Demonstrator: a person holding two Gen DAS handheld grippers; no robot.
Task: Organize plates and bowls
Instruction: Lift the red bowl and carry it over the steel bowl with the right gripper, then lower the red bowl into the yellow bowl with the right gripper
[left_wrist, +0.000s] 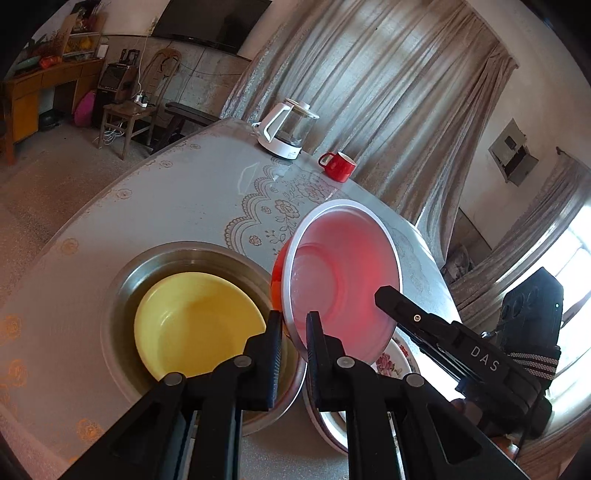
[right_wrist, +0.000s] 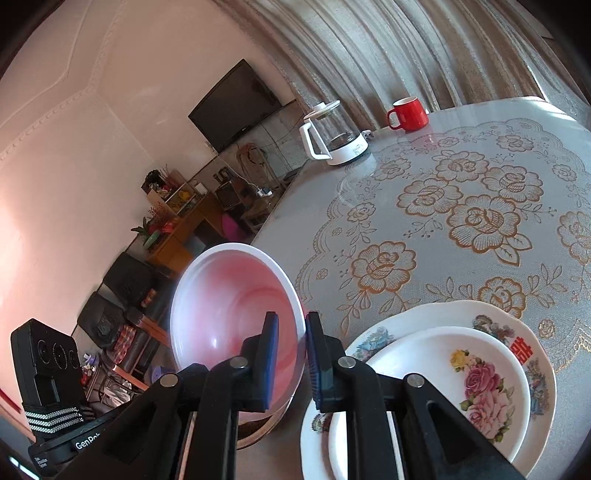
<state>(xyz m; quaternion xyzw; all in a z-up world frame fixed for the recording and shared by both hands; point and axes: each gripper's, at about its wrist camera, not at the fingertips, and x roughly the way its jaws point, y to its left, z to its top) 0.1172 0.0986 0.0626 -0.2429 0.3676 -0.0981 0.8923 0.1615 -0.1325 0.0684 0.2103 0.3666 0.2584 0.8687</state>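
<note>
A red bowl with a white rim (left_wrist: 343, 273) is held tilted on its side above the table, its opening towards both cameras. My left gripper (left_wrist: 294, 334) straddles its rim with one finger on each side. My right gripper (right_wrist: 291, 345) clamps the rim of the same bowl (right_wrist: 236, 306). Its body also shows in the left wrist view (left_wrist: 443, 336). A yellow bowl (left_wrist: 195, 325) sits inside a steel basin (left_wrist: 122, 295) to the left. Two stacked floral plates (right_wrist: 480, 373) lie on the table to the right.
A white electric kettle (left_wrist: 284, 129) and a red mug (left_wrist: 338, 166) stand at the far edge of the round table with a lace-pattern cloth (right_wrist: 461, 206). Curtains hang behind. A TV, cabinets and chairs stand beyond the table on the left.
</note>
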